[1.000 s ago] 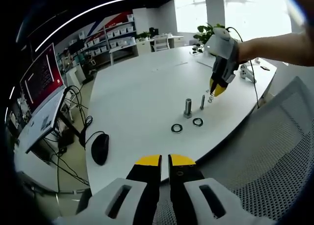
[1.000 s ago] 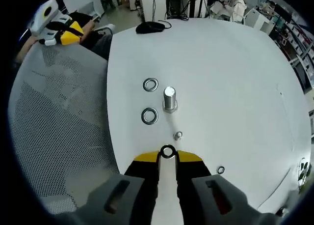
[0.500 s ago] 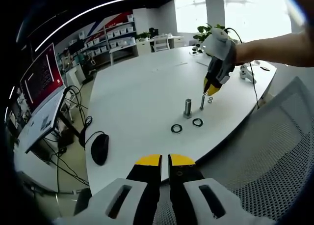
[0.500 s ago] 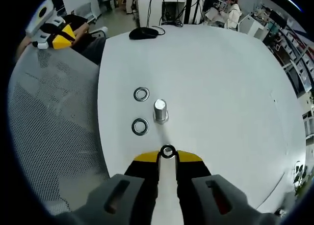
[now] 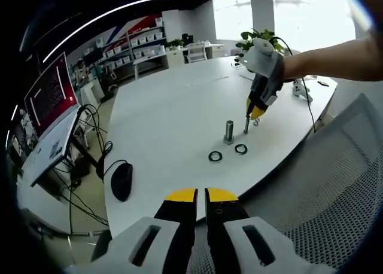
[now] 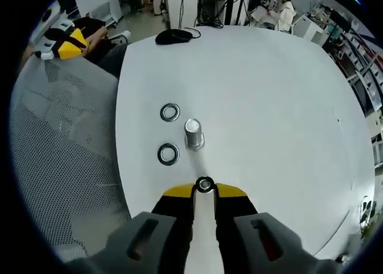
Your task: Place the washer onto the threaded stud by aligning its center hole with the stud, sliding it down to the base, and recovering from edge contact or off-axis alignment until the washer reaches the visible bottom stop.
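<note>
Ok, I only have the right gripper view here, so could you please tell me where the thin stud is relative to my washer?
Observer: In the left gripper view, the thin stud stands beside the thicker bolt, with the right gripper tips at its top. I cannot tell whether the washer is centred on it.
Operator: Thanks. And is the left gripper holding anything?
Observer: No. The left gripper has its jaws closed and empty, off the table edge by a mesh chair.
</note>
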The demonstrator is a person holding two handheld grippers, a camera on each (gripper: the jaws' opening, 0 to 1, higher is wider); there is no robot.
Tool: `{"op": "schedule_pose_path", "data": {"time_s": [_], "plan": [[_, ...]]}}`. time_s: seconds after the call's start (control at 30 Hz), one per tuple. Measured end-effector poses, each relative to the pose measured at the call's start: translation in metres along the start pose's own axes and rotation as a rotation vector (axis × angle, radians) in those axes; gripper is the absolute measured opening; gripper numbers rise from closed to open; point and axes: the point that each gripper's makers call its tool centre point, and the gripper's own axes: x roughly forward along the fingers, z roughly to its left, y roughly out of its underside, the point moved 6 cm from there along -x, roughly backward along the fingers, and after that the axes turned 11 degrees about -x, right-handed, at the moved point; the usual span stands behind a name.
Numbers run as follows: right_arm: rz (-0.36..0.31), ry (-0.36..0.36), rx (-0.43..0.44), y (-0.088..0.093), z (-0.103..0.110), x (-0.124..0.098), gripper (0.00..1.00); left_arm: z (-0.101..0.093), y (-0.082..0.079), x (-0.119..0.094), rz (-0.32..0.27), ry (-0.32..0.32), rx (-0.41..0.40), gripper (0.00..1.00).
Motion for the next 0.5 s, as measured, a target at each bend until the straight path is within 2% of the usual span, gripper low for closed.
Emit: {"op": "schedule_pose_path", "data": {"time_s": [0.5], "plan": [[0.026, -0.016, 0.009, 0.004, -0.001, 0.015, 0.14, 0.0, 0.0, 0.0, 0.005, 0.002, 0.002, 0.03]]}}
